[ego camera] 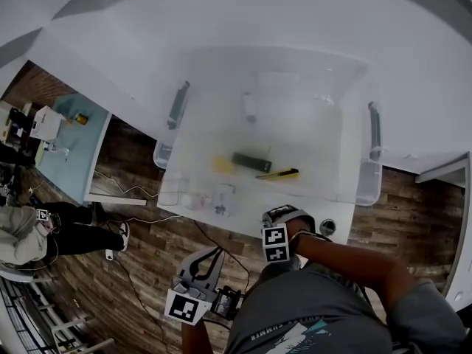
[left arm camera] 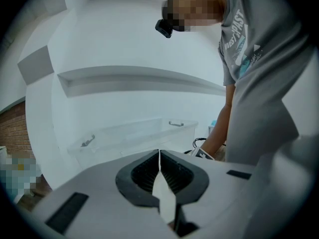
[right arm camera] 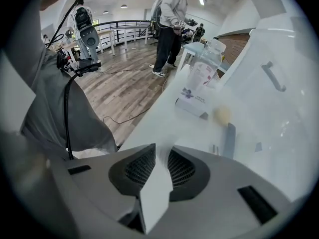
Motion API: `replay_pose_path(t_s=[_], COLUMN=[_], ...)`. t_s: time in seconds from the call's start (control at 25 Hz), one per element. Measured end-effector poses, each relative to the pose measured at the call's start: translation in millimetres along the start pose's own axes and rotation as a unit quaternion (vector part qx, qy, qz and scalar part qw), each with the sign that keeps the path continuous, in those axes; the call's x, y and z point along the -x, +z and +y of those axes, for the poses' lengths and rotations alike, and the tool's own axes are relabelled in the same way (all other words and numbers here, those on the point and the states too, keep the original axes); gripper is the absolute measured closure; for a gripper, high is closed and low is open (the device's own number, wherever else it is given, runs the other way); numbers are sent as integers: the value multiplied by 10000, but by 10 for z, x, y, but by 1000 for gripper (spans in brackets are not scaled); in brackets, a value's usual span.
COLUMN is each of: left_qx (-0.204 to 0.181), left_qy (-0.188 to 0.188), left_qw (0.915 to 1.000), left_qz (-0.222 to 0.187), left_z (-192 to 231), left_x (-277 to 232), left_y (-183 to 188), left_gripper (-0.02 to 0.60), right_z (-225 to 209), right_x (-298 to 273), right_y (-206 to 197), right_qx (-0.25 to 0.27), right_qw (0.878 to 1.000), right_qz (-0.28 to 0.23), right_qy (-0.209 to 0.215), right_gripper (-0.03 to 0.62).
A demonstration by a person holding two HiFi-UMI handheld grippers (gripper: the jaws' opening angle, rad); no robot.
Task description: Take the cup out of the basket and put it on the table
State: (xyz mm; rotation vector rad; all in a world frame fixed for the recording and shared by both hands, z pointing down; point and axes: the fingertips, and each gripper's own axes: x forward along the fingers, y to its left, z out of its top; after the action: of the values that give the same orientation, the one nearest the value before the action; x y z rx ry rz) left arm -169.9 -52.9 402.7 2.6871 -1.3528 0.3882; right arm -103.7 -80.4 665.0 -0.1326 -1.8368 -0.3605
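My left gripper [left arm camera: 159, 156] has its fingers pressed together, holding nothing. My right gripper [right arm camera: 162, 152] has its fingers spread and empty. What looks like the clear cup [right arm camera: 213, 51] stands on the desk [ego camera: 413, 87], outside the basket [ego camera: 369, 190].

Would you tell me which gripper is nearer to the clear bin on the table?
Right. The right gripper hangs at the near edge of the table, just in front of the clear bin; the left gripper is farther back, over the wood floor.
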Motion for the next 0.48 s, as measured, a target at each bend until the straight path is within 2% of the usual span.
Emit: replay_pose_path(t_s=[0.24, 0.48], left_qx=[20, -27], left_qy=[13, -38], left_qw=[9999, 9997], left_qz=[-130, -227], left_z=[-29, -74], left_x=[44, 49], left_y=[-18, -38], left_gripper=[566, 566], right_z=[24, 27], right_x=[156, 168], right_y=[80, 87], right_qx=[89, 111], right_qw=[9987, 9982], right_qz=[-491, -574], right_qy=[-119, -164], right_gripper=[491, 487])
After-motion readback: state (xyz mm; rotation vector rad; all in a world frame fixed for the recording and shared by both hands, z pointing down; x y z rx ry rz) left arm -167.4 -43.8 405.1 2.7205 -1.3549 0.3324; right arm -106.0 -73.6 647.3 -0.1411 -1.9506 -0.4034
